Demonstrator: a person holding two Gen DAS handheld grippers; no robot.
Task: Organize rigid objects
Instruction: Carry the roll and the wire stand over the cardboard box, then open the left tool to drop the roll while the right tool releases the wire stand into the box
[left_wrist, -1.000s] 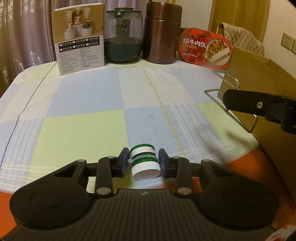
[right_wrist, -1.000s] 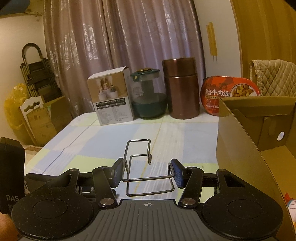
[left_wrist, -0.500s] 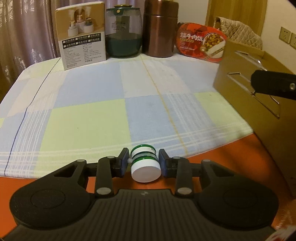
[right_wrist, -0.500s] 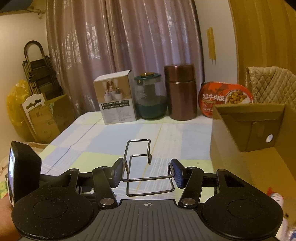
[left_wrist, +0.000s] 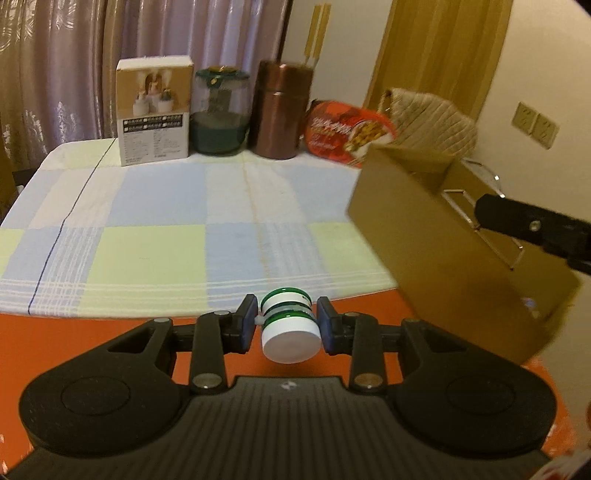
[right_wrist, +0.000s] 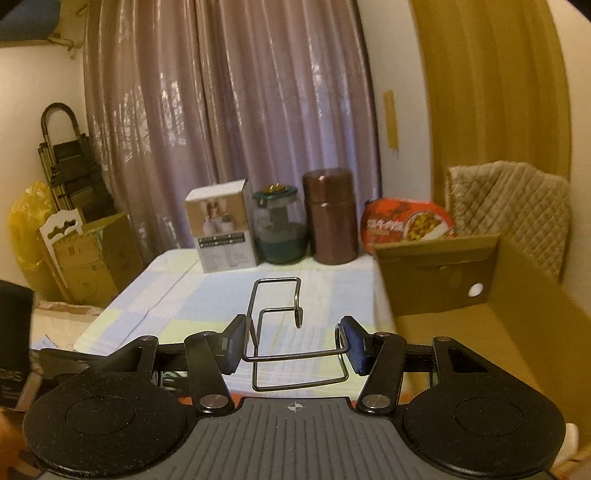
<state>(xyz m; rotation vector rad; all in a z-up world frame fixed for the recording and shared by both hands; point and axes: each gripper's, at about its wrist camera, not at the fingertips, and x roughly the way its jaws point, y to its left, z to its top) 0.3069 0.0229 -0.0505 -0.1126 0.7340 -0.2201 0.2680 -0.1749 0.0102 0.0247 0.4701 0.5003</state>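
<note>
My left gripper (left_wrist: 286, 325) is shut on a small white jar with green bands (left_wrist: 290, 330), held in the air over the orange surface in front of the table's near edge. My right gripper (right_wrist: 293, 345) is shut on a bent metal wire rack (right_wrist: 280, 332), held up beside the open cardboard box (right_wrist: 480, 295). In the left wrist view the right gripper's finger (left_wrist: 532, 225) and the wire rack (left_wrist: 480, 221) show above the cardboard box (left_wrist: 443, 240) at the right.
At the table's far edge stand a white product box (left_wrist: 155, 110), a green-lidded glass jar (left_wrist: 221, 110), a copper canister (left_wrist: 280, 110) and a red meal tray (left_wrist: 347, 133). The checked tablecloth (left_wrist: 166, 229) covers the table. A quilted chair back (right_wrist: 509, 206) is behind the box.
Both grippers have pulled back from the table and risen. The right gripper with the rack has moved over toward the cardboard box. Both grips are unchanged.
</note>
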